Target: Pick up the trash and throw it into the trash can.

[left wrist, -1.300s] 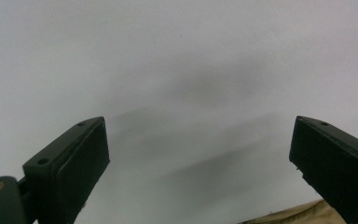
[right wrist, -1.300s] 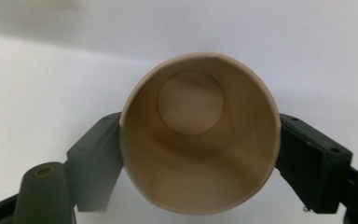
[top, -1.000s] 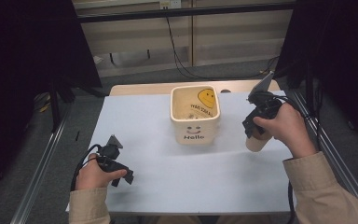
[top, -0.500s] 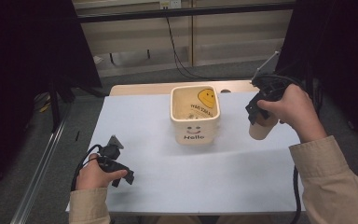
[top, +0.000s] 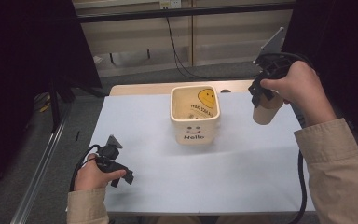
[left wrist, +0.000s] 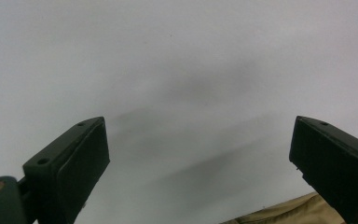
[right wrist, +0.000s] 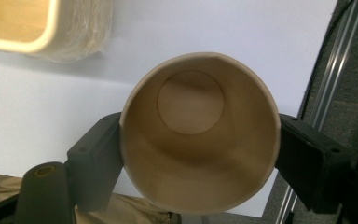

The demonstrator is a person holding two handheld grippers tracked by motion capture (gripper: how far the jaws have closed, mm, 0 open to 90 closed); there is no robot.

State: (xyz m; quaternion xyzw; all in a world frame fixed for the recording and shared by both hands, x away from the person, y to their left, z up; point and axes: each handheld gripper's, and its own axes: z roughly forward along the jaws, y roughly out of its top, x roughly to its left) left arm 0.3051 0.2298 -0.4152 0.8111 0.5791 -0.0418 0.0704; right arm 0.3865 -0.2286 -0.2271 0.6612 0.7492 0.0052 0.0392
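Now right tool (top: 265, 95) has lifted cup (top: 265, 111) higher.

High view: fixed above the person's side, facing forward and down; takes in the whole worktop (top: 242, 186), the floor beyond, both forearms entering from the bottom.

Left gripper view: rides low, very near the worktop, looking along its two jaws at bare white surface; a tan sleeve (left wrist: 279, 212) edges in at the bottom.

Right gripper view: points straight down into the cup (right wrist: 199, 133) from close above, worktop beneath.

Shared: the tub (top: 195, 113) at centre in the high view appears as a corner (right wrist: 32, 28) at upper left of the right gripper view.
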